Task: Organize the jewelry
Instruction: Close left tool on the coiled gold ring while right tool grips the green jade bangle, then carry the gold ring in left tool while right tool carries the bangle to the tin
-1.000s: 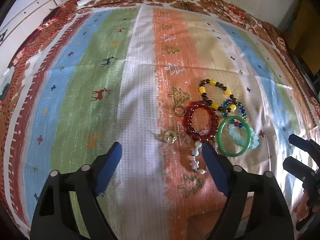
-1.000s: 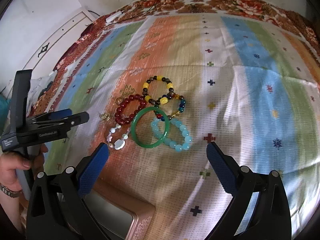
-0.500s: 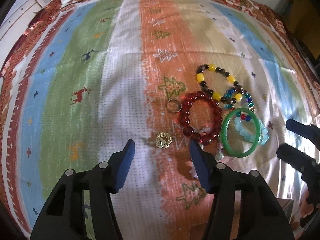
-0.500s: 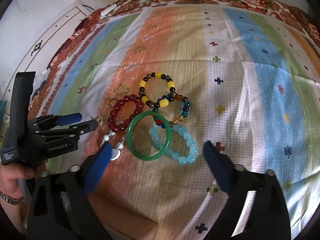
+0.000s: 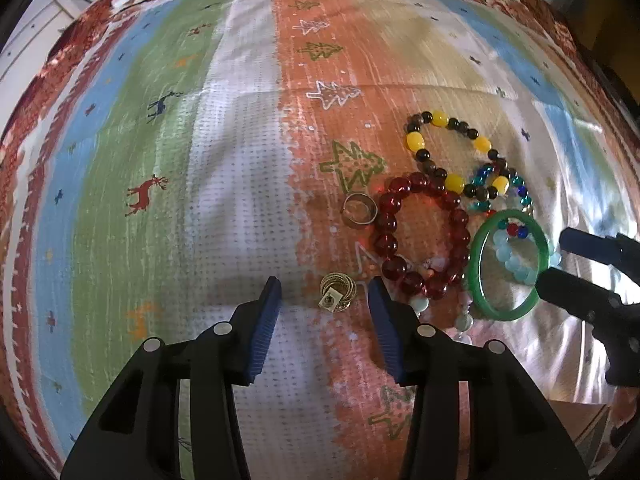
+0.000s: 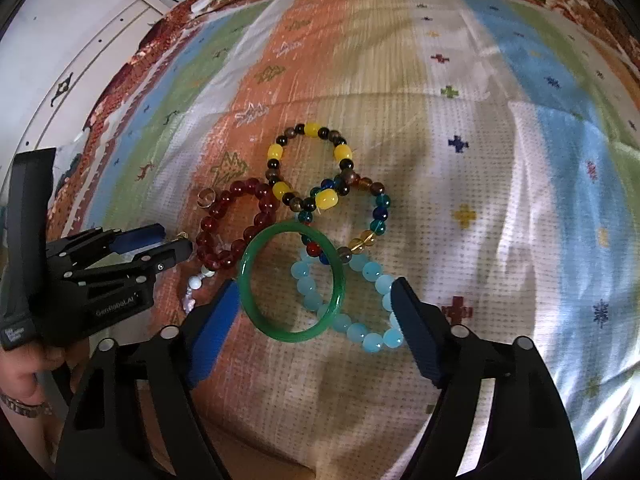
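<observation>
Surface: a table or bed, cannot tell which, under a striped cloth [image 5: 240, 200] in green, white, orange, tan and blue, printed with small trees, deer and crosses.

Left claw [image 5: 325, 294]: pointed steeply down at the cloth, jaws closing. Between its blue ribbed pads [image 5: 266, 320] lies a small gold wire-wound ring with a tag [image 5: 337, 298]. Pads stand clear on either side; nothing gripped. A hand [image 6: 24, 380] holds this claw at the left edge of the right wrist view.

Right claw [image 6: 316, 304]: also angled down, jaws closing. Between them lie the near arc of a smooth green jade-like bangle [image 6: 292, 282] and part of a pale blue round-bead bracelet [image 6: 360, 320]. Left pad is just beside the bangle's rim, right pad just beside the blue beads; cannot tell if either touches. Neither piece is lifted.

Jewelry cluster, all flat on the cloth:
- dark red glass-bead bracelet [image 5: 424, 240], touching the bangle's left side
- plain silver band ring [image 5: 359, 209], just left of the red beads
- yellow-and-brown bead bracelet [image 5: 448, 152], farthest away
- mixed blue, teal and amber bead bracelet [image 6: 360, 216], overlapping the yellow one and passing under the bangle
- short strand of white and pale pink beads [image 6: 196, 284], near the red bracelet's lower edge
</observation>
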The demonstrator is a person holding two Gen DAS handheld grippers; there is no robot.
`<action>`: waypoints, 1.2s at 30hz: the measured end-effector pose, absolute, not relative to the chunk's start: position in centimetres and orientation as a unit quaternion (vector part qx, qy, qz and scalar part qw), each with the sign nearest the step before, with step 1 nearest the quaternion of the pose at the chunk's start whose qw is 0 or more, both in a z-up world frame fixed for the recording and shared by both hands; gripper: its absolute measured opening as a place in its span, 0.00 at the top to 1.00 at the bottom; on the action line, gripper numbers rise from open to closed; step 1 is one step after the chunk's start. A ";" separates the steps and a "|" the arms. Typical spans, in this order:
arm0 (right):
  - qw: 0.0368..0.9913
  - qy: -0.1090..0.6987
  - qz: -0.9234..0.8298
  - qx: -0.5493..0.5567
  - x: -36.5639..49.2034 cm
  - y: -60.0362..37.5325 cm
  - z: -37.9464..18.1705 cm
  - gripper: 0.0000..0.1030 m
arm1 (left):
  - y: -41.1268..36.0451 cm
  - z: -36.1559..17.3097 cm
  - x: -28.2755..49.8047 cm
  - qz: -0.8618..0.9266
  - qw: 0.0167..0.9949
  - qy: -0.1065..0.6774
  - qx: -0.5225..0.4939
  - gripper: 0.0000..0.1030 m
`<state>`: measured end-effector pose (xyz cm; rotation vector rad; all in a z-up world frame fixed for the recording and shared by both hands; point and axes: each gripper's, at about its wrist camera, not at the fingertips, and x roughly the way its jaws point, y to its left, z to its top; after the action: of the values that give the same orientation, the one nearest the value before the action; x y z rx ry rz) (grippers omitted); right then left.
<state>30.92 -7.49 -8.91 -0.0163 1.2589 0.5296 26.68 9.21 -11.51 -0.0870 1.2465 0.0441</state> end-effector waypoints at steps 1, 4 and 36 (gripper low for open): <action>0.775 0.583 0.244 -0.008 31.0 -7.4 -9.0 0.29 | 9.2 -11.5 26.7 0.021 0.811 0.583 -0.037 0.56; 0.770 0.590 0.243 -0.010 31.3 -7.0 -9.5 0.36 | 9.1 -11.6 26.7 0.018 0.810 0.585 -0.035 0.62; 0.777 0.578 0.249 -0.004 30.8 -7.3 -8.1 0.90 | 10.2 -10.3 26.3 0.017 0.817 0.574 -0.044 0.86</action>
<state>30.79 -7.27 -8.08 -0.0097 1.2512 0.5386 26.28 10.16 -10.26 -0.0935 1.2235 0.0372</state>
